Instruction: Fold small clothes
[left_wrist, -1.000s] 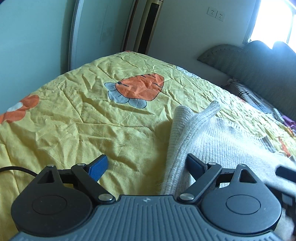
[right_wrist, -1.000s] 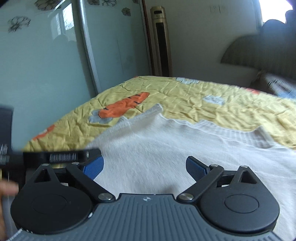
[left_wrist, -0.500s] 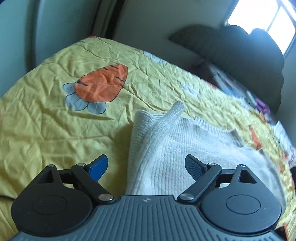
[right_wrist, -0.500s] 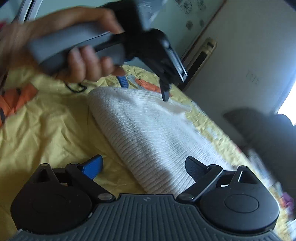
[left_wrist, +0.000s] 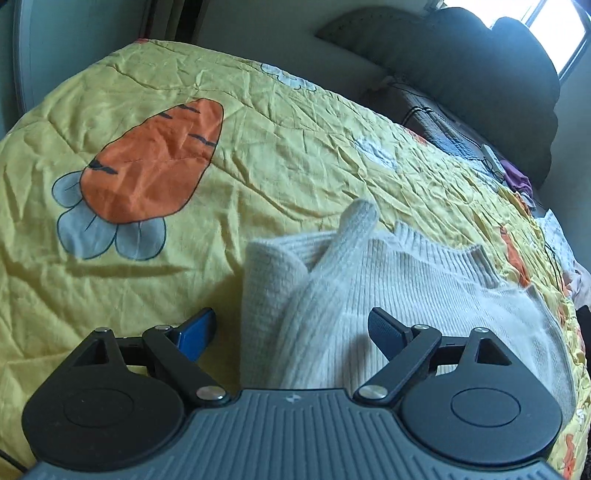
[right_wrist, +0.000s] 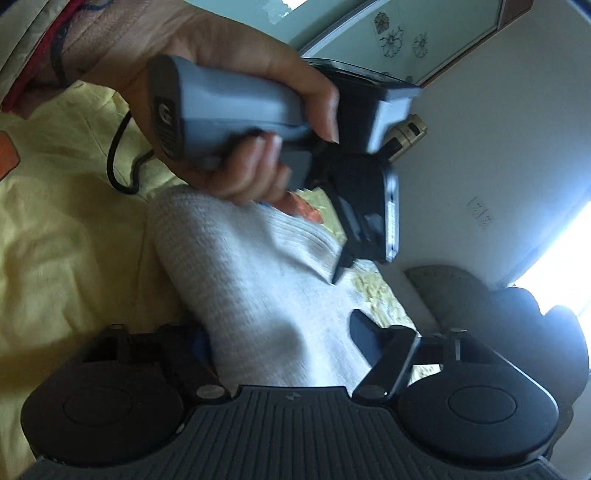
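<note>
A cream knit sweater (left_wrist: 369, 295) lies partly folded on the yellow carrot-print bedspread (left_wrist: 258, 147), one sleeve laid across its body. My left gripper (left_wrist: 291, 328) hovers over the sweater's left folded edge. Its jaws are closing, the knit lies between them, and the pads stand clear of it. In the right wrist view the sweater (right_wrist: 240, 266) bulges between the jaws of my right gripper (right_wrist: 280, 336), which are closing around the fold; the left pad is half hidden by the knit. A hand (right_wrist: 240, 66) holds the left gripper's grey handle (right_wrist: 229, 107) above the sweater.
A dark padded headboard (left_wrist: 480, 74) rises at the far end of the bed, with a patterned pillow (left_wrist: 439, 129) and small items below it. A black cable (right_wrist: 118, 162) trails over the bedspread. A wall socket (right_wrist: 480, 210) and a glass wardrobe door (right_wrist: 406, 33) stand behind.
The left view has swung over the sweater and tilted down. The right gripper has rolled over and dropped to the sweater's fold, and its jaws have narrowed around the knit.
</note>
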